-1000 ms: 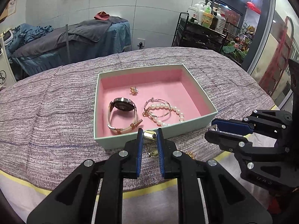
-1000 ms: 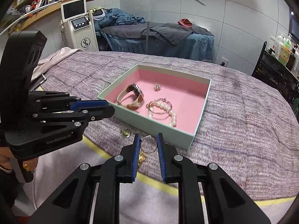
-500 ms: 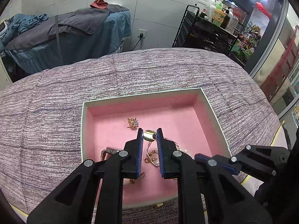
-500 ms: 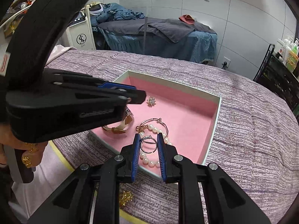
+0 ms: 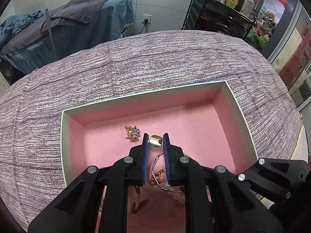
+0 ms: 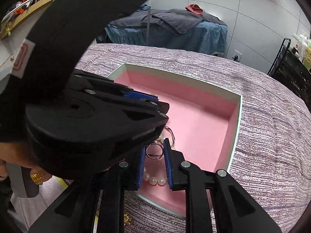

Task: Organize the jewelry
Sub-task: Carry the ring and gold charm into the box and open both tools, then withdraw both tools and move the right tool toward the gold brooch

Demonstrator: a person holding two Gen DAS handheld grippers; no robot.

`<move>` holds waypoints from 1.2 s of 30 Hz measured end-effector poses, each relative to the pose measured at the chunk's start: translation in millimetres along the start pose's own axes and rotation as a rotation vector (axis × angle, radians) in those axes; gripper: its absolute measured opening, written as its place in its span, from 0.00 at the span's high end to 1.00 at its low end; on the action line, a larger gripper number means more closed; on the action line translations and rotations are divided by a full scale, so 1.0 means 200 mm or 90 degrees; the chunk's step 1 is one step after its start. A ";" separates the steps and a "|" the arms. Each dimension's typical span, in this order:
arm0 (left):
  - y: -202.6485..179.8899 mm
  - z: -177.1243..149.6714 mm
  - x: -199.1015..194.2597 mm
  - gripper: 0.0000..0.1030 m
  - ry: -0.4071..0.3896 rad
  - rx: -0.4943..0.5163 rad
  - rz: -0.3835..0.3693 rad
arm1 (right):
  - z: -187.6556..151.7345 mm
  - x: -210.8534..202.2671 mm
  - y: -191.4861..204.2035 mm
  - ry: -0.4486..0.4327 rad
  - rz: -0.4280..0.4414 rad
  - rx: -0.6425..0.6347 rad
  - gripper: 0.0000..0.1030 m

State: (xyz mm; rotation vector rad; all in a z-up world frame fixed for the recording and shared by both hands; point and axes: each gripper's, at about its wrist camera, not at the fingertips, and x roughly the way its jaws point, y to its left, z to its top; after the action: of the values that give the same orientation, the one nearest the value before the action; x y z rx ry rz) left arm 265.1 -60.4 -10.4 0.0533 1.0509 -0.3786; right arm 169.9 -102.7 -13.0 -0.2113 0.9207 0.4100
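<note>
Box far half: I see bare pink floor from the back wall of the box (image 5: 143, 101) to the right wall; open room to pass there.
Brooch (image 5: 132, 133): lies just left of my left fingers (image 5: 145, 145), blocking that side.
Near half: pearls (image 6: 153, 179) and a bangle (image 5: 158, 167) crowd the floor under both grippers.
Left gripper (image 6: 108, 116): its body fills the space just left of my right fingers (image 6: 166, 161).

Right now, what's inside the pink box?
In the box: a brooch, a pearl bracelet and a bangle. The grippers hide the near part, so anything else there is unseen.
</note>
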 end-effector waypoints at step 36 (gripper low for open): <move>0.04 -0.59 -0.61 0.06 -0.212 -0.012 0.090 | -0.39 -0.43 -0.09 -0.081 -0.040 0.077 0.22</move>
State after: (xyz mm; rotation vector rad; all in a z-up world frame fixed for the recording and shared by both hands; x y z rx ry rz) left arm 115.4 7.2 34.3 0.0453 0.7172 -0.2387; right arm 74.4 -168.6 10.8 -0.1027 0.8079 0.3050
